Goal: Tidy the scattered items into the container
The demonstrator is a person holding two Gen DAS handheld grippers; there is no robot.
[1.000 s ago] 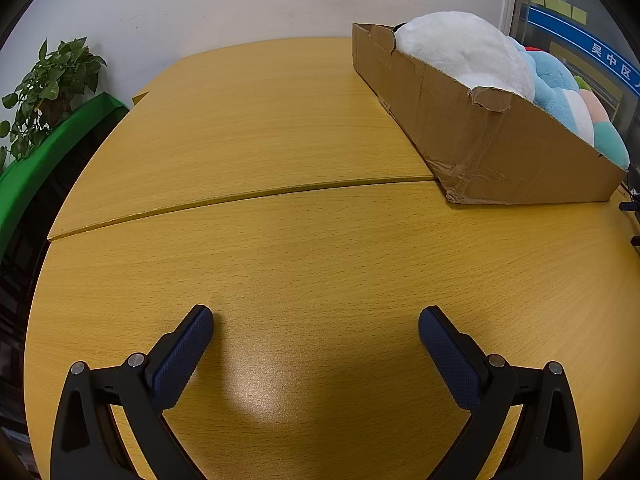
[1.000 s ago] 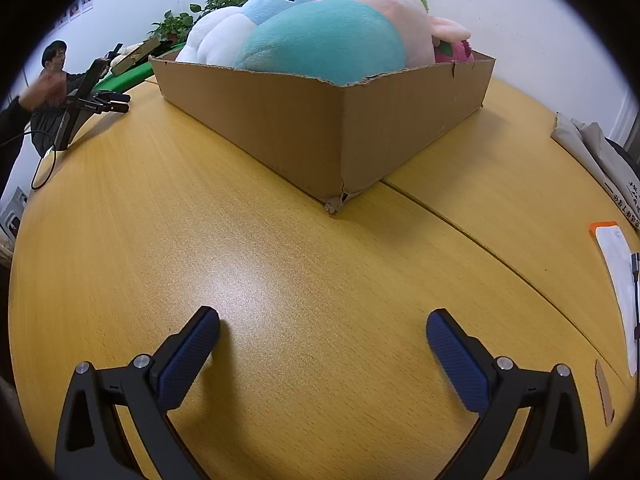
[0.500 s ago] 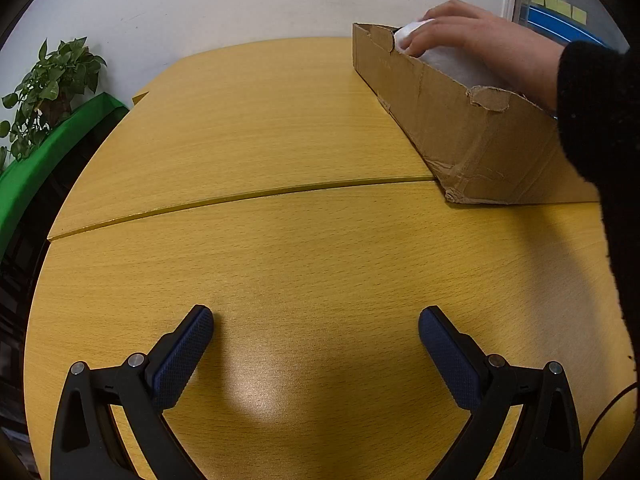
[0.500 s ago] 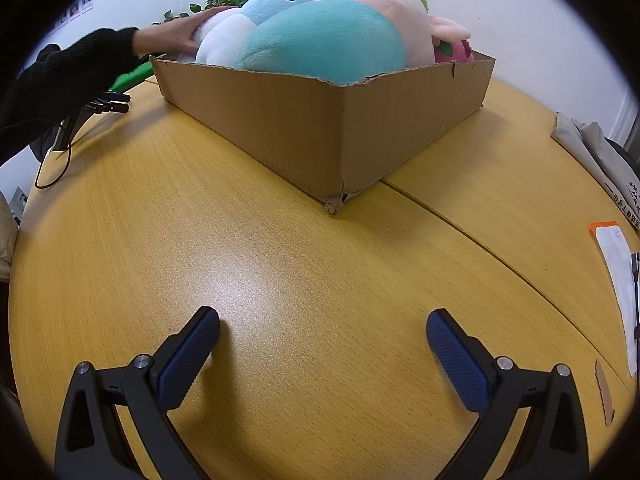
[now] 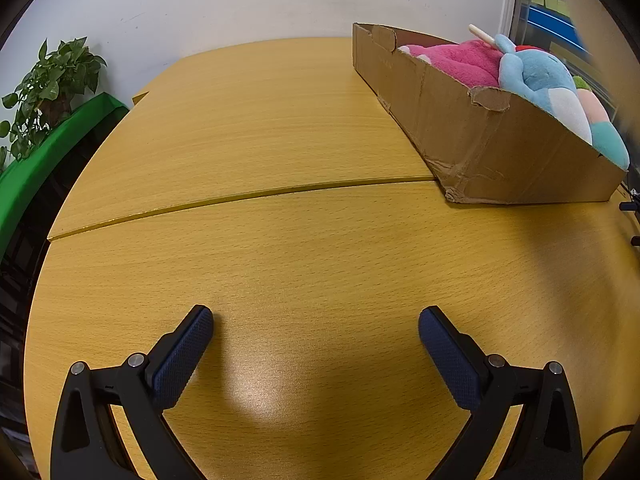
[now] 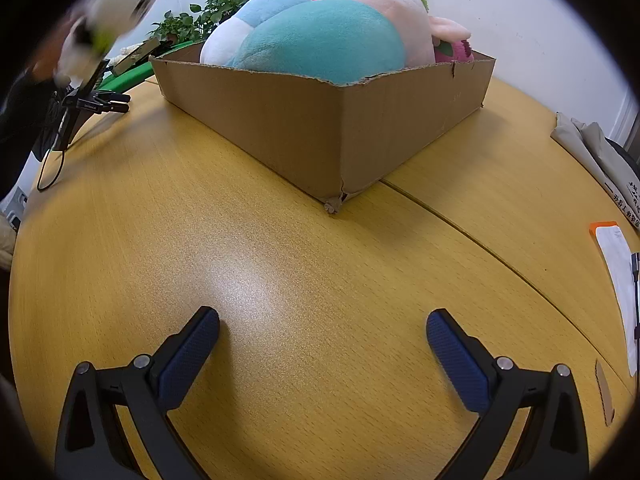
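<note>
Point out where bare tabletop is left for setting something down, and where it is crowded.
Bare wood runs from the open left gripper to the cardboard box, and left of the box to the table edge. The open right gripper faces bare wood up to the box corner. The box is packed with plush toys.

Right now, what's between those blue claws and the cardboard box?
Only bare wooden table, with a seam, lies before the cardboard box in both wrist views.
</note>
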